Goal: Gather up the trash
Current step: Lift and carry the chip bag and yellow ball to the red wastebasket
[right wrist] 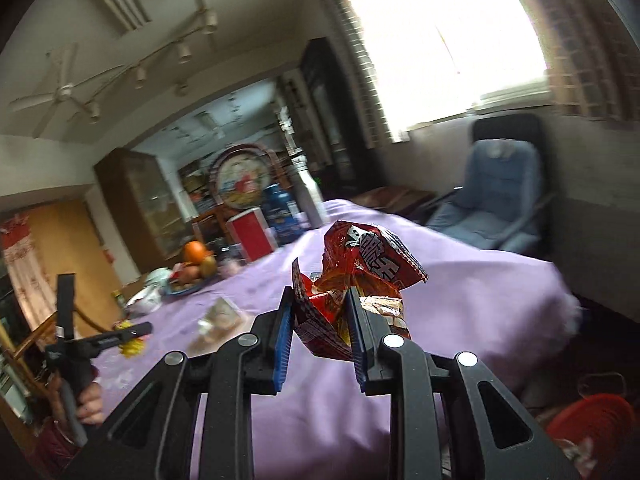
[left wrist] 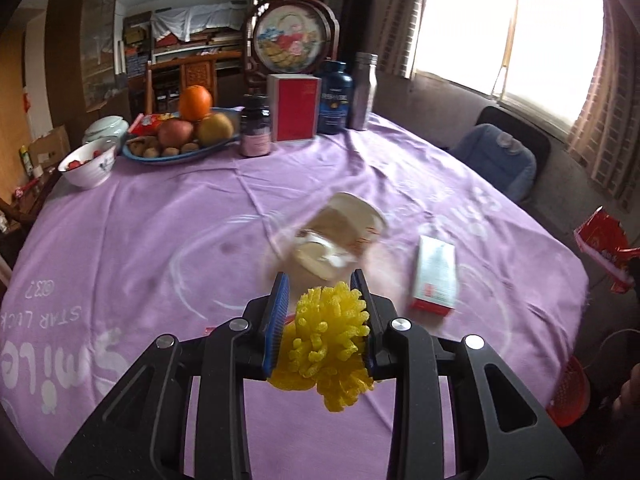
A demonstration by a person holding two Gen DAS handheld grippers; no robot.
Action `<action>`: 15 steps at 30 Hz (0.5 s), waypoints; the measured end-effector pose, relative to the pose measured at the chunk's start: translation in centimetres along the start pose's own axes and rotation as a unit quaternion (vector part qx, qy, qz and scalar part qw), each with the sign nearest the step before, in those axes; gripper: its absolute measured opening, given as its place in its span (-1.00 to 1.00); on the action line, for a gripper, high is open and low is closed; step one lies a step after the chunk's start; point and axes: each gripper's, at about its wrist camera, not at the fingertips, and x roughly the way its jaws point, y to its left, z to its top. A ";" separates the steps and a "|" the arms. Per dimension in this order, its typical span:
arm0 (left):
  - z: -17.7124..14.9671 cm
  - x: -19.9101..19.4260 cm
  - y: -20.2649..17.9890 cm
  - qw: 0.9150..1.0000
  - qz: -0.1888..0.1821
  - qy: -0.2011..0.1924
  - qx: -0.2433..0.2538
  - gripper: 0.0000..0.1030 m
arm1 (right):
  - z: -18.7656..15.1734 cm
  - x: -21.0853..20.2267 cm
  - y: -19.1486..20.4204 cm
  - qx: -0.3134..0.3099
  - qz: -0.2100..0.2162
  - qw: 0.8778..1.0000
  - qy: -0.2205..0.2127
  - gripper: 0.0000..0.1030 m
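Observation:
My left gripper (left wrist: 320, 286) is shut on a yellow foam fruit net (left wrist: 330, 344) and holds it above the purple tablecloth (left wrist: 140, 248). Just beyond its fingertips a tipped paper cup (left wrist: 340, 240) lies blurred on the cloth. A small white and red carton (left wrist: 435, 276) lies to its right. My right gripper (right wrist: 320, 300) is shut on a crumpled red snack wrapper (right wrist: 360, 268) and holds it in the air past the table's right edge. The wrapper also shows in the left wrist view (left wrist: 604, 248). The left gripper also shows in the right wrist view (right wrist: 132, 334).
A red basket (right wrist: 592, 416) stands on the floor right of the table, also in the left wrist view (left wrist: 568, 392). At the table's far side are a fruit plate (left wrist: 176, 148), a white bowl (left wrist: 88, 168), bottles (left wrist: 336, 98) and a red box (left wrist: 294, 108). A blue chair (left wrist: 496, 160) stands by the window.

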 end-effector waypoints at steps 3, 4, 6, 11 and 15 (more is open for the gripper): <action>-0.5 -0.4 -2.7 1.000 -0.020 0.000 0.011 -0.37 | -0.7 -2.6 -2.7 0.006 -0.029 1.000 -0.005 -0.50; -0.6 -0.5 -3.5 1.000 -0.025 -0.001 0.015 -0.37 | -0.9 -3.2 -3.4 0.007 -0.036 0.999 -0.006 -0.50; -1.0 -0.8 -5.5 0.999 -0.039 -0.002 0.026 -0.37 | -1.4 -5.0 -4.7 0.006 -0.055 0.998 -0.009 -0.50; -1.8 -0.7 -10.3 0.996 -0.071 0.003 0.054 -0.37 | -3.1 -8.5 -7.8 0.009 -0.102 0.995 -0.012 -0.50; -2.4 -0.4 -14.0 0.993 -0.091 0.010 0.080 -0.37 | -4.3 -10.4 -10.7 0.024 -0.129 0.991 -0.006 -0.50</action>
